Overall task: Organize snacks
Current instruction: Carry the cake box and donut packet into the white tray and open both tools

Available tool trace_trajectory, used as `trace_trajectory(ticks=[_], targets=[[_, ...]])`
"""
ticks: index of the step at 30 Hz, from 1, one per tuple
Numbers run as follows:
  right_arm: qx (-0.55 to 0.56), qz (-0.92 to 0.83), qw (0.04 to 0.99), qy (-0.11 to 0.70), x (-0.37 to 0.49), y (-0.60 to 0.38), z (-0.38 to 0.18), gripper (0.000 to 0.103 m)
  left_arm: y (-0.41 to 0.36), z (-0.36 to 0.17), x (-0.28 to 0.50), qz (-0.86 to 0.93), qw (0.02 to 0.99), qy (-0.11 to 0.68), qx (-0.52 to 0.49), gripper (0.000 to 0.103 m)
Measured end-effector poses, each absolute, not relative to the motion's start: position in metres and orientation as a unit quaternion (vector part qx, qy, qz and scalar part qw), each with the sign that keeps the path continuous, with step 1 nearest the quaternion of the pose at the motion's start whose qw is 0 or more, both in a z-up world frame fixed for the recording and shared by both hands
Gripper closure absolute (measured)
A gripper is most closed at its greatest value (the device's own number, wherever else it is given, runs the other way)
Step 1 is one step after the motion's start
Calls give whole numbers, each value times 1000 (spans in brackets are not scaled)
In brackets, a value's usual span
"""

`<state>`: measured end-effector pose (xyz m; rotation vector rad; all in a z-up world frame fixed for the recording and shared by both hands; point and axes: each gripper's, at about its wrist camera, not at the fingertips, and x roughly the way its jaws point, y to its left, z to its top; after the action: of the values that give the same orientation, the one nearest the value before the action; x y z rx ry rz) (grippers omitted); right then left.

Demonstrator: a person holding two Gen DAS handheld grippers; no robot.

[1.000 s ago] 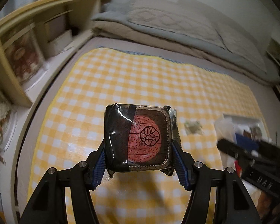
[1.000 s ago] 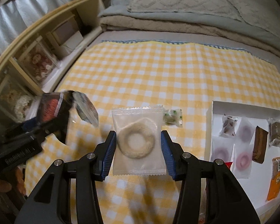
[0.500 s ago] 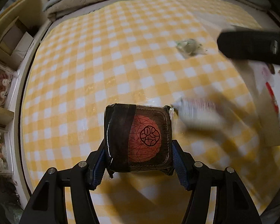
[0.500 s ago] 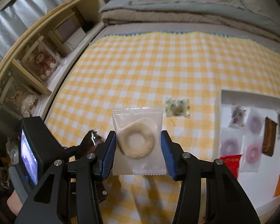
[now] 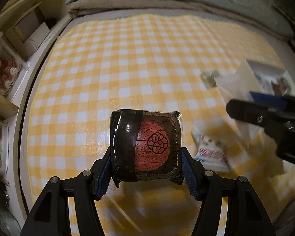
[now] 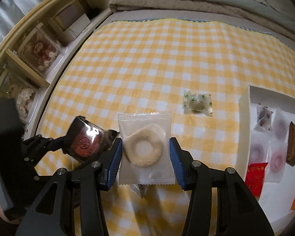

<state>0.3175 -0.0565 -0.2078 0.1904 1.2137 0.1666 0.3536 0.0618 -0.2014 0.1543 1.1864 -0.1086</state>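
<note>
- Over the yellow checked cloth [image 6: 147, 63], both grippers were pointed steeply down; the left gripper [image 5: 145, 157] had its two blue pads pressed on the sides of a dark wrapped cake [image 5: 145, 145] with a red round face; the cake was lifted above the cloth.
- Between the pads of the right gripper [image 6: 145, 151], a clear packet with a pale ring biscuit [image 6: 145, 147] was pinched at both edges, also above the cloth; the left gripper stood just beside it on the left.
- Alone on the cloth lay a small green-printed candy [image 6: 197, 104], near the white tray [image 6: 243, 102].
- Inside the tray were several wrapped snacks [image 6: 275, 135]: pale ring packets, a brown bar, a red packet.
- Along the left edge stood a wooden shelf [image 6: 25, 59] with boxes.
</note>
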Motion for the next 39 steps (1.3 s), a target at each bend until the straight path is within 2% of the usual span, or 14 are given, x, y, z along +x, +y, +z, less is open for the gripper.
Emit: trace_trajectory(ticks=[10, 21, 30, 39], targets=[[73, 66, 841, 532, 300, -80, -173, 55, 69, -146, 332, -33, 855, 517, 26, 41], [53, 44, 864, 498, 263, -128, -133, 55, 17, -101, 291, -51, 882, 469, 18, 41], [55, -1, 877, 476, 219, -194, -109, 54, -42, -85, 266, -118, 887, 447, -2, 41], [76, -53, 875, 475, 179, -259, -107, 54, -108, -97, 258, -185, 866, 464, -7, 41]])
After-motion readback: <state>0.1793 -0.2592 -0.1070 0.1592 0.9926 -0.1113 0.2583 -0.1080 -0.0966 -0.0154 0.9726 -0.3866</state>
